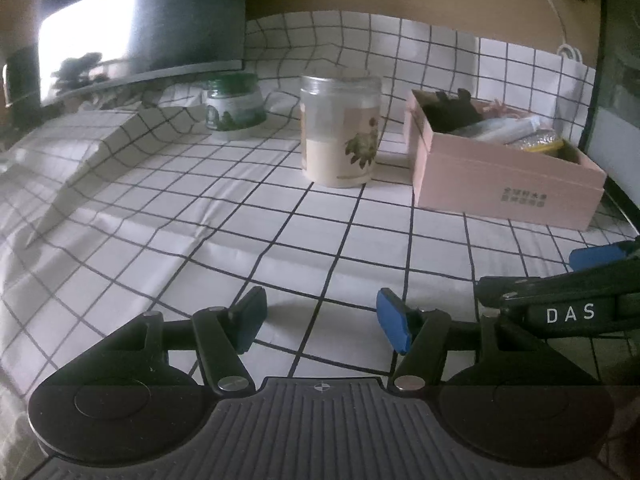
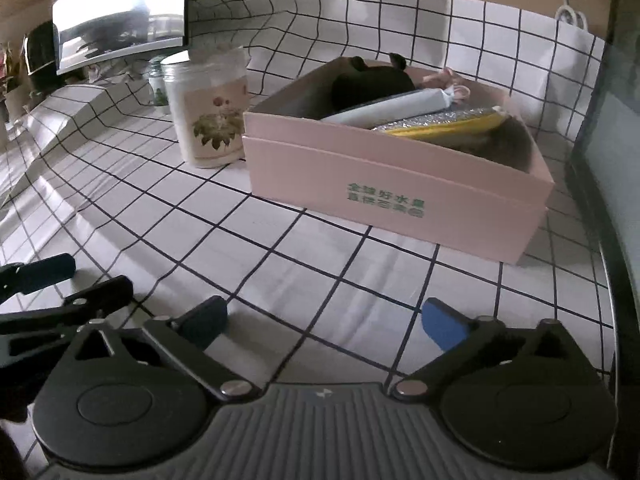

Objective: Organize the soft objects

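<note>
A pink cardboard box stands on the checked cloth. Inside it lie a black plush piece with small ears, a grey rolled soft item, a silvery pouch with a yellow edge and something dark and furry at the right end. My right gripper hovers low over the cloth in front of the box, jaws wide apart, nothing between them. My left gripper is open over bare cloth, well short of the box, also with nothing in it. The right gripper's arm shows at the lower right of the left wrist view.
A tall jar with a flower label stands left of the box. Behind it sits a green-lidded jar. A monitor rises at the back left. The cloth humps over something on the left. A white cable hangs at the back right.
</note>
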Demonstrator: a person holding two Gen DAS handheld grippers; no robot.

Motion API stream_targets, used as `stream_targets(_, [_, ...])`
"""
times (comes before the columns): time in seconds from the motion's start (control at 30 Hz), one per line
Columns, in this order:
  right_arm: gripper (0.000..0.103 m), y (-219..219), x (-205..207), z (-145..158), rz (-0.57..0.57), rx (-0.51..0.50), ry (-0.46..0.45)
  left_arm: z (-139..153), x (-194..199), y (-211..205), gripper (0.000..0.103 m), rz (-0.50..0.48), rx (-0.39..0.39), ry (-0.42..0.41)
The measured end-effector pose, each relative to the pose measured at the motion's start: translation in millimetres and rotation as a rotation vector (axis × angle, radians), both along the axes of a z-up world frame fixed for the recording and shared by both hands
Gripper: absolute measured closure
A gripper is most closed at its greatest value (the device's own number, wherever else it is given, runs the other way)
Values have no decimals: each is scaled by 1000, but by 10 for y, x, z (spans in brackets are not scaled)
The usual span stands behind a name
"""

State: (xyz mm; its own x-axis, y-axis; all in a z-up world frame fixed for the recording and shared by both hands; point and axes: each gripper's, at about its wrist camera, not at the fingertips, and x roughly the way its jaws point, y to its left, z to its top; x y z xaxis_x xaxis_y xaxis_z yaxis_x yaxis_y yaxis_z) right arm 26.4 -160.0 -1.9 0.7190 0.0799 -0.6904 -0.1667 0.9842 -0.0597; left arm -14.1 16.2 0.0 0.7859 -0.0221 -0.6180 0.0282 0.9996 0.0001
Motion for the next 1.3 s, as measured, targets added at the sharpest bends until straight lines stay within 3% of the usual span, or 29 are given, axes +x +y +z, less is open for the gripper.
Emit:
stream_targets(0.37, [0, -35, -65, -73, 42, 17, -94, 10, 9, -8, 36, 33, -10, 9])
stream_targets(1.3, [0, -41, -64, -76, 43, 20, -94, 8, -6, -6, 37, 31, -12, 5])
